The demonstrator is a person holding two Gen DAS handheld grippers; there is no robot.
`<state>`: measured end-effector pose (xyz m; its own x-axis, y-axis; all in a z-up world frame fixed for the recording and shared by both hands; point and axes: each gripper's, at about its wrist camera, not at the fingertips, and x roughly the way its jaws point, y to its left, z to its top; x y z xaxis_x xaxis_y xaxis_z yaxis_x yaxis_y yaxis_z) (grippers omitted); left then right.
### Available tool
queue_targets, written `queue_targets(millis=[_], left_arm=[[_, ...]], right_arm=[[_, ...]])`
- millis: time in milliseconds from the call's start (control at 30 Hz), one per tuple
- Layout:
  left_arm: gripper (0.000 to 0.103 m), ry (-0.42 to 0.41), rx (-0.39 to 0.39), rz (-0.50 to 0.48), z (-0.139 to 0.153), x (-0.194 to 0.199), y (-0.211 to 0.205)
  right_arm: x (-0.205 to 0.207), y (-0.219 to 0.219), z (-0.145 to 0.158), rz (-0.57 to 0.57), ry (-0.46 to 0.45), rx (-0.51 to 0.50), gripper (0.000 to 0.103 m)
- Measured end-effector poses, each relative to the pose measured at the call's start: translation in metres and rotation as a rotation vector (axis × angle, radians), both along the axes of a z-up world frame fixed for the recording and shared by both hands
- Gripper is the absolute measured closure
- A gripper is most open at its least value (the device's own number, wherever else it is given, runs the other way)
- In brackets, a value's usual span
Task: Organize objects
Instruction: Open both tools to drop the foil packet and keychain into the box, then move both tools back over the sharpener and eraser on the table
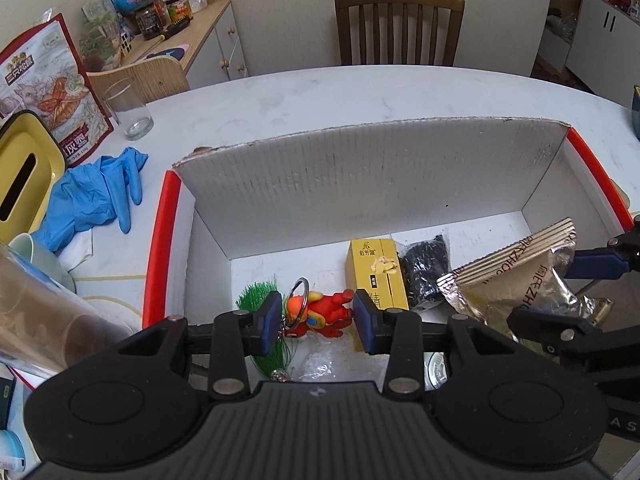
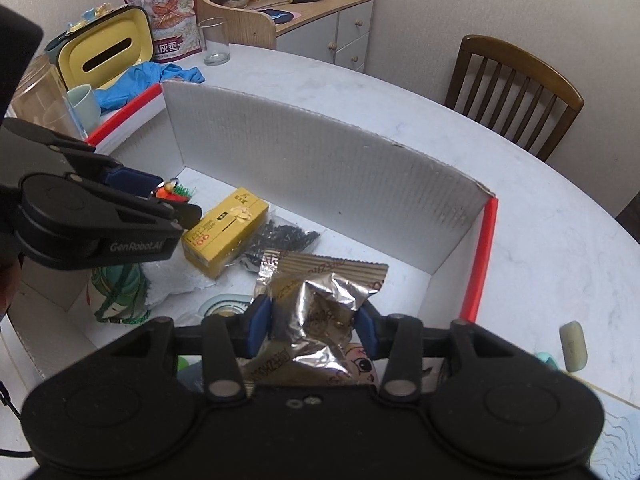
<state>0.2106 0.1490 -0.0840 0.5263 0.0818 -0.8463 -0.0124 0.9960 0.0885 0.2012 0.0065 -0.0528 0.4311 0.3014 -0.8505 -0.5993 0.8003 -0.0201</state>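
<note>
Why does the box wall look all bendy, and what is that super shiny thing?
In both wrist views the fisheye lens bows the straight box wall and darkens the corners. In the right wrist view, the foil snack bag between the right gripper fingers mirrors the room light, so it glares.

Red-orange toy figure keychain (image 1: pixel 320 312), metal ring attached, is sitting between the left gripper (image 1: pixel 316 316) pads, both pads touching it. Crinkled silver-brown snack packet (image 2: pixel 316 304) is lying pinched between the right gripper (image 2: pixel 314 330) pads. Yellow carton (image 1: pixel 376 276) and black-bead bag (image 1: pixel 424 272) are lying side by side just beyond the left claw, inside the white box (image 1: pixel 360 176).
</note>
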Motion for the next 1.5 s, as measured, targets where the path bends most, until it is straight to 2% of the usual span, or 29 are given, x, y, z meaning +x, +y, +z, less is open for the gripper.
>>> queue_targets(millis=[100,300,467,567,900,1067,1333,1367,1433,1500], left_arm=[[0.063,0.025,-0.038,0.004,0.000,0.000,0.002],[0.050,0.024,-0.059,0.005,0.003,-0.008,-0.001],[0.050,0.009,-0.063,0.000,0.009,-0.018,-0.007],[0.042,-0.012,-0.068,0.004,0.018,-0.026,-0.010],[0.042,-0.095,-0.070,-0.021,0.055,-0.054,-0.030],[0.039,-0.127,-0.103,-0.030,0.072,-0.065,-0.044],[0.036,-0.172,-0.110,-0.050,0.090,-0.079,-0.077],[0.035,-0.175,-0.108,-0.049,0.091,-0.080,-0.081],[0.024,-0.187,-0.105,-0.045,0.093,-0.082,-0.090],[0.024,-0.202,-0.103,-0.047,0.095,-0.084,-0.099]], right_arm=[[-0.003,-0.003,0.005,0.002,-0.007,0.011,0.047],[-0.013,-0.005,0.013,0.025,-0.048,0.004,0.042],[-0.021,-0.011,0.024,0.033,-0.060,0.035,0.040],[-0.026,-0.016,0.033,0.034,-0.063,0.057,0.040],[-0.050,-0.037,0.069,0.060,-0.105,0.116,0.036],[-0.061,-0.054,0.082,0.069,-0.137,0.154,0.034],[-0.072,-0.093,0.100,0.077,-0.147,0.198,0.029],[-0.073,-0.099,0.102,0.077,-0.146,0.207,0.029],[-0.073,-0.114,0.104,0.068,-0.145,0.219,0.026],[-0.073,-0.129,0.106,0.056,-0.145,0.229,0.024]])
